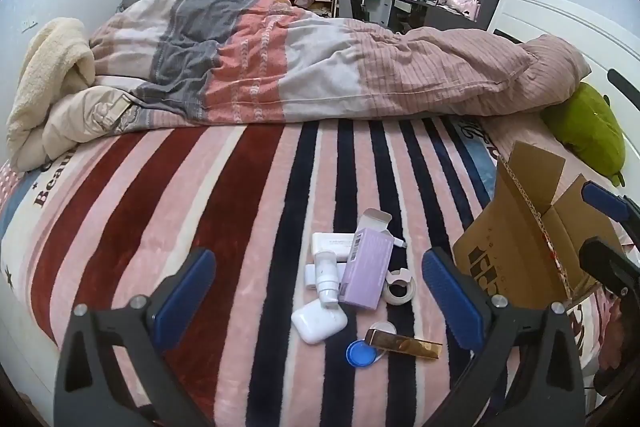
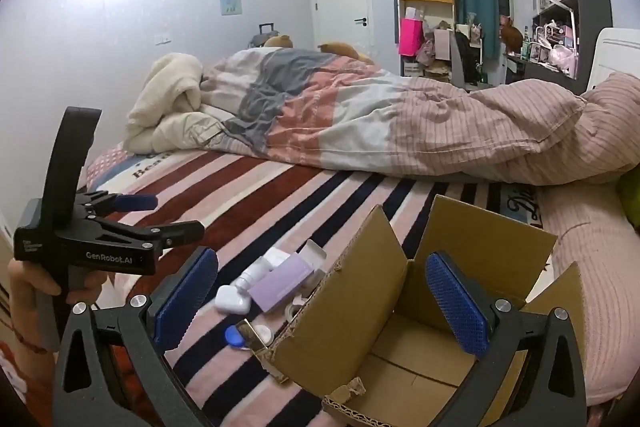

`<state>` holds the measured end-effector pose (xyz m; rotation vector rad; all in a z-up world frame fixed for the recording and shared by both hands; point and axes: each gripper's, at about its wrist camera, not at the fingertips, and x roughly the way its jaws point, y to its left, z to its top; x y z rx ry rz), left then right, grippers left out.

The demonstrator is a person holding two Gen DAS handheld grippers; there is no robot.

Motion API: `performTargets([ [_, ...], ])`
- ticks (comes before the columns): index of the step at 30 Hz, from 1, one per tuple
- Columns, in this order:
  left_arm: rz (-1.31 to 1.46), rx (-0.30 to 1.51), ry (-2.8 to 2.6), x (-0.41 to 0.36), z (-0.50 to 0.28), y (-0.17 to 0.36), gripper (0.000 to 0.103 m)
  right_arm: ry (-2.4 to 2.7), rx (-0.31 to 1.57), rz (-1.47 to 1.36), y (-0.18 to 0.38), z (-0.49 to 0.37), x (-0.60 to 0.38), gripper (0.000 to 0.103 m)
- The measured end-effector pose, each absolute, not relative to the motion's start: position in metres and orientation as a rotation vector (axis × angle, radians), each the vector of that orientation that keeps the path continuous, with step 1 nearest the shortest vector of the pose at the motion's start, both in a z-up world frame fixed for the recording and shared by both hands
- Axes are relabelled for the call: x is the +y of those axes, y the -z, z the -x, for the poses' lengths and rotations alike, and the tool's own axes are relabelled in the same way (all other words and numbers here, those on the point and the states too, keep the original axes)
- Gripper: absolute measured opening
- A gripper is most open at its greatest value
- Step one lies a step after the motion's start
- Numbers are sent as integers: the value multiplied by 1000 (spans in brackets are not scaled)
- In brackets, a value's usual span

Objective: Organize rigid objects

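A small pile lies on the striped blanket: a purple carton (image 1: 366, 269), a white bottle (image 1: 326, 281), a white earbud case (image 1: 319, 320), a tape roll (image 1: 399, 287), a gold bar-shaped item (image 1: 404, 343) and a blue lid (image 1: 360, 353). My left gripper (image 1: 320, 303) is open and empty, hovering just before the pile. An open cardboard box (image 2: 400, 355) stands right of the pile. My right gripper (image 2: 322, 307) is open and empty over the box's left flap. The purple carton (image 2: 280, 283) and the earbud case (image 2: 233, 299) also show in the right wrist view.
A rumpled duvet (image 1: 320, 75) lies across the bed behind the pile. A green plush (image 1: 588, 131) sits at the headboard on the right. The left gripper's body (image 2: 100, 247) shows in the right wrist view at left. Shelves and a desk stand beyond the bed.
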<state>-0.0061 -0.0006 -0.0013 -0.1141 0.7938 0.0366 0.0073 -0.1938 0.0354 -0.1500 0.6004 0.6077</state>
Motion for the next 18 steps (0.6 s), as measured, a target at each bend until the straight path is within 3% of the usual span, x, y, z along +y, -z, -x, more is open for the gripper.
performTargets([
  [18, 96, 789, -26, 1, 10, -5, 102, -639, 582, 149, -31, -2, -190, 103],
])
